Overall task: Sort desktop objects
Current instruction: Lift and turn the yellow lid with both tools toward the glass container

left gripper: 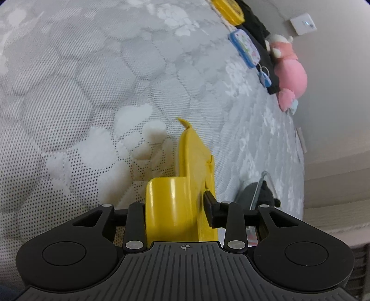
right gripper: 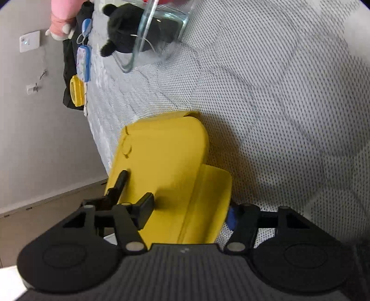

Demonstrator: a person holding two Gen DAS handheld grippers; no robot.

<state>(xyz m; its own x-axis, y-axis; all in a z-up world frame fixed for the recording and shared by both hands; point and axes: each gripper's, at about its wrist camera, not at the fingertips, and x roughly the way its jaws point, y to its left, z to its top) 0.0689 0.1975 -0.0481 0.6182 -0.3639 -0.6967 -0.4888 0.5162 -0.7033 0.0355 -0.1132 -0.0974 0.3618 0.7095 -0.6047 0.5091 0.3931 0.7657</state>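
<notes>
A yellow hard case [left gripper: 196, 162] lies on the grey quilted mattress [left gripper: 92, 81], its lid standing up. In the left wrist view the case fills the gap of my left gripper [left gripper: 175, 208]. One finger [left gripper: 209, 208] sits by the lid's outer face and the other is hidden behind the rounded shell. In the right wrist view my right gripper [right gripper: 193, 211] is closed across the same case [right gripper: 166, 152], with one pad on the lid and the other at the lower shell's edge. A further black finger [right gripper: 120, 183] rests on the lid's left side.
A clear glass container [right gripper: 161, 25] holding a black plush [right gripper: 122, 25] stands just beyond the case. Along the mattress's wall-side edge lie a pink plush [left gripper: 291, 69], a blue-rimmed case [left gripper: 244, 46], a small blue tag [left gripper: 264, 77], a yellow round box [left gripper: 231, 10] and a black cloth [left gripper: 261, 30].
</notes>
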